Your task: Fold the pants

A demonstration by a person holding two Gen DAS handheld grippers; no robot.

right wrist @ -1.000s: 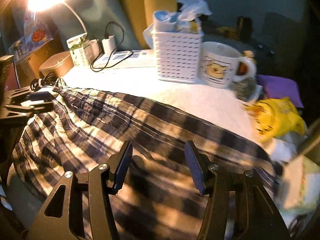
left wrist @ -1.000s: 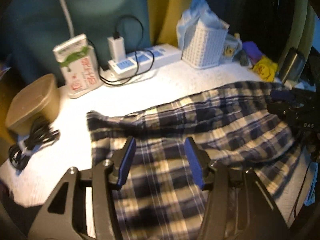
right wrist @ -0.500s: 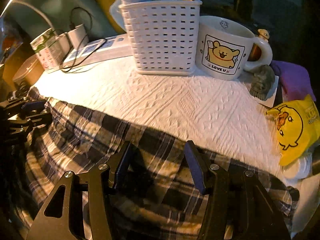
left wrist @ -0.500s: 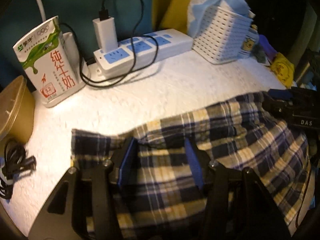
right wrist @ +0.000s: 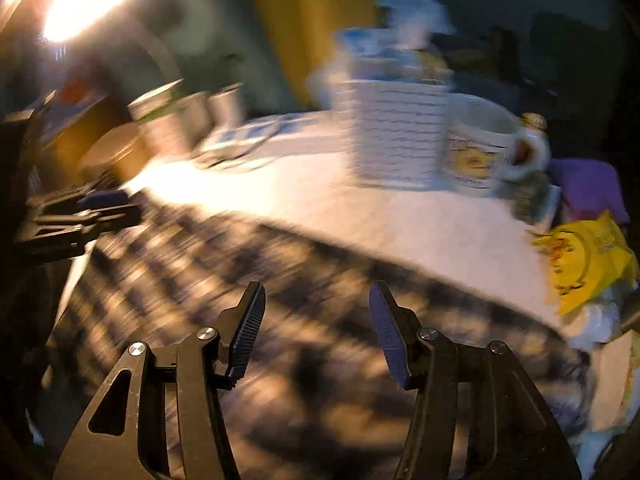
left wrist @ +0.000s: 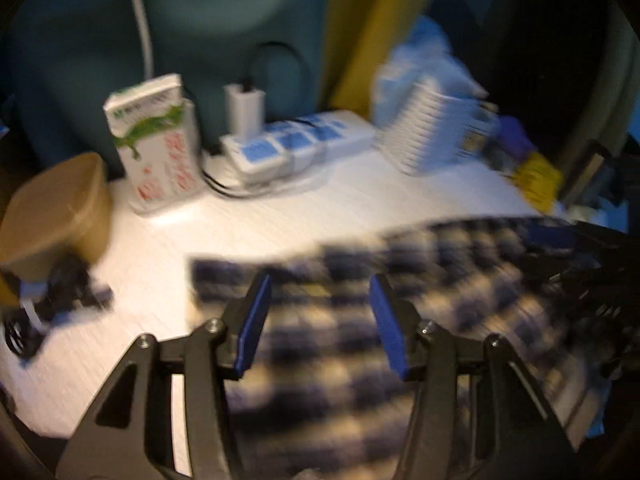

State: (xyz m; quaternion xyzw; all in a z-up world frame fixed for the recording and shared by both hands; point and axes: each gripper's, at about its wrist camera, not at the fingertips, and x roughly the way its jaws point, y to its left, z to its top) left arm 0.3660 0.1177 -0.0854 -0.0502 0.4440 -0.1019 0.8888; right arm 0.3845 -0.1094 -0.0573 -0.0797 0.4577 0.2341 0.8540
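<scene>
Both grippers have drawn back; the plaid pants (left wrist: 400,280) lie under the left gripper (left wrist: 320,320) and right gripper (right wrist: 316,328), jaws spread

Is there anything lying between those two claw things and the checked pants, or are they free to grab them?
Nothing visible is in the way. The plaid pants lie directly under the left gripper and the right gripper, both open. The milk carton, power strip and white basket stand farther back.
</scene>
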